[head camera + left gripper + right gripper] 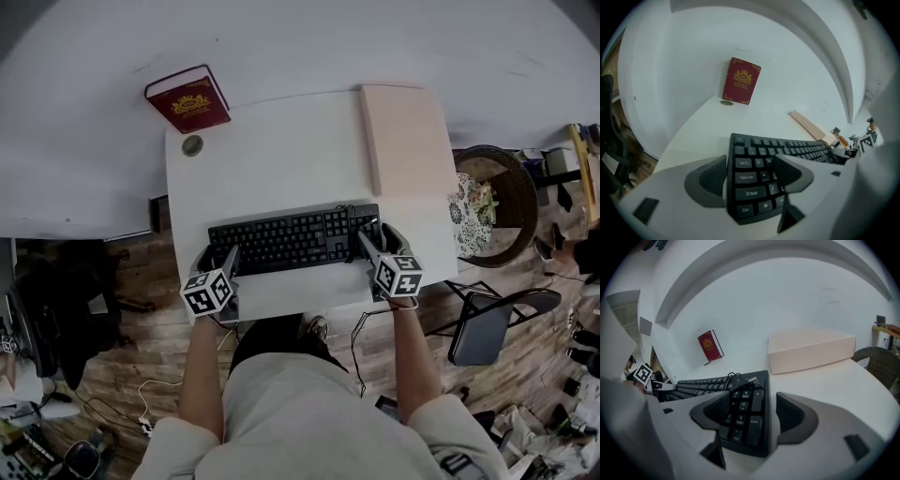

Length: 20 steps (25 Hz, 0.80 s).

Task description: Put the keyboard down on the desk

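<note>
A black keyboard (pixel 295 239) lies flat on the white desk (pixel 281 141) near its front edge. My left gripper (pixel 217 258) straddles the keyboard's left end. In the left gripper view the keyboard (pixel 787 150) fills the left gripper (pixel 750 159), one pad against its edge, the other over the keys, no gap showing. My right gripper (pixel 377 234) straddles the number-pad end. In the right gripper view a white strip shows between the keyboard (pixel 703 383) and the outer pad of the right gripper (pixel 753 397), so it stands open. The keyboard's coiled cable (pixel 740 378) rests on its keys.
A red book (pixel 187 98) leans against the wall at the back left, with a small round disc (pixel 192 145) before it. A flat pink box (pixel 403 136) lies at the back right of the desk. A wicker basket (pixel 506 187) and a folding chair (pixel 487 323) stand right of the desk.
</note>
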### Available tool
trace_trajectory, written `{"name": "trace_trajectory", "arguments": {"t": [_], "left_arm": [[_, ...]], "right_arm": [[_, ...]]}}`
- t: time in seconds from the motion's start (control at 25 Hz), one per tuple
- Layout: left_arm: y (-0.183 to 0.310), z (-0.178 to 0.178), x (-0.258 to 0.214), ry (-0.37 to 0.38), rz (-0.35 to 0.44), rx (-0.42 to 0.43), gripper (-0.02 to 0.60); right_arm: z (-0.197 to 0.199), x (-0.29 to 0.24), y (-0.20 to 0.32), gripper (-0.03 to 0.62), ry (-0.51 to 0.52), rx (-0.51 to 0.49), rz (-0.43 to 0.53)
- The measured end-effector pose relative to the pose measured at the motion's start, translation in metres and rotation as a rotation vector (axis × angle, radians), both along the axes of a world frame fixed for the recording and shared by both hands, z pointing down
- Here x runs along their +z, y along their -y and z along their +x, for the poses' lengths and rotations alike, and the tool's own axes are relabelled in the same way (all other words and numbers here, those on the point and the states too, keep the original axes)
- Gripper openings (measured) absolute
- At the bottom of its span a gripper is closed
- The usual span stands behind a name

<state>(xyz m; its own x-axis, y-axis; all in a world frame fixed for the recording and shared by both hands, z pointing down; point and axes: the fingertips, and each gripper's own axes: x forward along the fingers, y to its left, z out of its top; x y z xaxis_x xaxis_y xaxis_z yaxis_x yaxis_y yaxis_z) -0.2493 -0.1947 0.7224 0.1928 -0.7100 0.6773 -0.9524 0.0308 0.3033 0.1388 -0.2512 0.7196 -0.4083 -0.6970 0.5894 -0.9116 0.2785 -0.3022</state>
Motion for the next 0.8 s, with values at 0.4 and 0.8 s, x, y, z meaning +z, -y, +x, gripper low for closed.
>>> {"name": "trace_trajectory", "arguments": {"t": [0.4,0.8], "left_arm": [[-0.02,-0.008,-0.033,0.128,0.042,-0.023,0.18],[-0.056,0.049,-0.059,0.143,0.104,0.073,0.011]], "right_arm": [[0.009,-0.033,-0.015,0.203,-0.131,0.025,0.104],[-0.039,-0.06,-0.064,0.005,-0.171,-0.106,0.172]]}}
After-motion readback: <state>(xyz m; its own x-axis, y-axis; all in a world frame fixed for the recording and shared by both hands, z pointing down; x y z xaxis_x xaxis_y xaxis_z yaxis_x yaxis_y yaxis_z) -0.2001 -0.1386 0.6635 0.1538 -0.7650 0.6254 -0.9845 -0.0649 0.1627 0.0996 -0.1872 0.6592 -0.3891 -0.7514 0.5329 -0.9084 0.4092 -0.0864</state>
